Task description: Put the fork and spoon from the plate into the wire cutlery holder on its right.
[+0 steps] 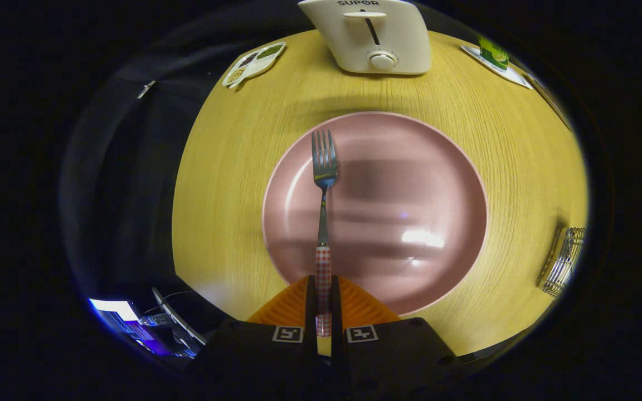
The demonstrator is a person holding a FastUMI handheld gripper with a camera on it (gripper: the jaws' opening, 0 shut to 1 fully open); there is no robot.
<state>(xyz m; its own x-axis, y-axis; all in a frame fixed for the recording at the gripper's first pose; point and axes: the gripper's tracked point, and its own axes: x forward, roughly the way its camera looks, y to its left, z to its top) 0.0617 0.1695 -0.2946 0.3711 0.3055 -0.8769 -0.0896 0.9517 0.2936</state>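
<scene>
— Checked red-and-white plastic, that's the handle of the fork (324,217), and it runs straight down into the gripper (323,289). How much of it can you actually see?

— The tail end of the handle is cut off where it slips between the two fingers (287,306). Its tip shows low down in the narrow gap, and below that the gripper's body hides everything.

— So is the gripper clenched?

— Yes, nearly closed, with both fingers pressing on the handle from either side. The slot between them is just as wide as the handle.

— And the fork itself?

— Steel neck and tines point away from the fingers, over the left half of the pink plate (410,167). Whether the tines touch the plate or ride above it is hard to say from this angle. Blurry shadows and a bright glare cross the plate.

— What lies beyond?

— Wood-grain table (226,195) under the plate. The wire cutlery holder (563,262) stands well off to the plate's right, squeezed and bent by the lens, its contents impossible to make out. Past the plate sits a cream toaster (374,36), its top cut off. A small divided dish (254,63) lies left of the toaster.
</scene>
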